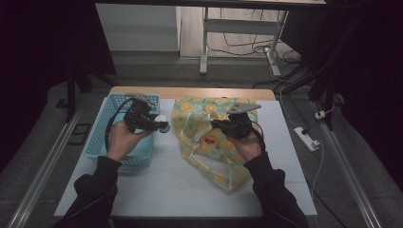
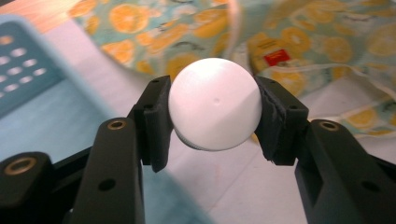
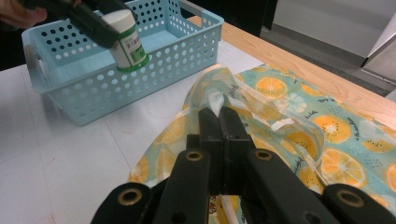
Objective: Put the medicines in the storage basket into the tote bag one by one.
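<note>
left gripper (image 1: 159,126) grasps a white-capped bottle (image 3: 125,39) across its cap, between the basket (image 1: 102,137) and the fruit-print bag (image 1: 214,137). right gripper (image 1: 217,124) is clenched on the bag's rim, 2 jaws pressed together on a fold of fabric. best to lift that rim higher so the mouth gapes, then bring the bottle in level, cap first, and let go only once it is well inside.

no text is legible on the bottle's green label (image 3: 132,46) or the bag's red tag (image 2: 276,57).
</note>
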A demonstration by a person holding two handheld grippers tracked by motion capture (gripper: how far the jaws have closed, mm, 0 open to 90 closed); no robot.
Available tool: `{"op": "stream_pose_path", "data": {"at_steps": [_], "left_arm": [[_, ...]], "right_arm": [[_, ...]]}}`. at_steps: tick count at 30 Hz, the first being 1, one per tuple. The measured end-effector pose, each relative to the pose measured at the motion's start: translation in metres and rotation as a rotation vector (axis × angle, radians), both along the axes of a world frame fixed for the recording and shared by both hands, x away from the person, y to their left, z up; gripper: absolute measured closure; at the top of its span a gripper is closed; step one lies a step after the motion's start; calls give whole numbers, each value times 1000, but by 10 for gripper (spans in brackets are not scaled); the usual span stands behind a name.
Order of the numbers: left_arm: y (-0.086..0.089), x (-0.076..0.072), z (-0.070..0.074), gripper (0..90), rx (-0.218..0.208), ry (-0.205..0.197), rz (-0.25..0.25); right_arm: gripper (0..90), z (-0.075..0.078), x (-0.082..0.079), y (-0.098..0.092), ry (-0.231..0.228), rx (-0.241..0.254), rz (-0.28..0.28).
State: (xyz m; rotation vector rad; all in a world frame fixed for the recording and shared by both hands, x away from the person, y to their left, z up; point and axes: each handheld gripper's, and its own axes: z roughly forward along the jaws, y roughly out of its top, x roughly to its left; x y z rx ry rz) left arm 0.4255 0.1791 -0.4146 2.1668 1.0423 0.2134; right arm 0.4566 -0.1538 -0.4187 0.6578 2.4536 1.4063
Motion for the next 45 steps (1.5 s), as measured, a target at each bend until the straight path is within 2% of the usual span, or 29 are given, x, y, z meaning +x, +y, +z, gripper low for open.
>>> {"op": "stream_pose_path", "data": {"at_steps": [16,27,36,40,45], "left_arm": [[-32,-2,-2,504,-37,2,-86],[-58,1,-12,504,-46,10,-140],[-88,11,-19,504,-43,-3,-177],[-101,18,-22,503,-30,-7,-186],[-111,28,-28,503,-38,-3,-182]], "right_arm": [[900,1,0,-1,-3,6,-2],[900,2,-1,-1,-7,12,-1],[900,6,-4,1,-15,17,8],[900,6,-4,0,-18,20,7],[900,7,-3,-2,-17,24,4]]}}
